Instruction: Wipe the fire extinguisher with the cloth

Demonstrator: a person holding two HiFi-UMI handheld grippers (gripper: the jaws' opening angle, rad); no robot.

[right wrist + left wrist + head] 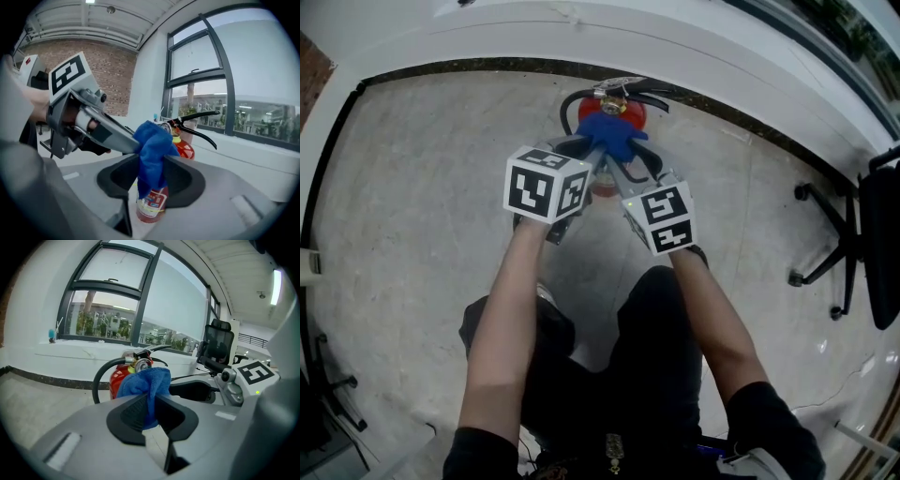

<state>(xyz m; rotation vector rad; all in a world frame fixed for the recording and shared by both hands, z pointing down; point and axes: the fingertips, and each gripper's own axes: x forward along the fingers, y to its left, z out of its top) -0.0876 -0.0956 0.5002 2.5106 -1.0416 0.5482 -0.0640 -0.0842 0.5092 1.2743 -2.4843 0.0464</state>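
Fire extinguisher (624, 113) sits at 12 o'clock near the white wall (675, 47), where I read the right gripper (152, 183) clamped on its red body and the left gripper (151, 405) pinching the blue cloth (612, 137), which drapes over the valve and partly masks the label, with an office chair (879, 246) well apart at 3 o'clock.

Extinguisher (602, 185): from the head view, my cloth (612, 136) hides most of the body.
Right gripper (152, 180): cloth covers the gap; I can't tell if the pads press the extinguisher.
Label (151, 202): print too small.
Chair (862, 234): cut by edge.
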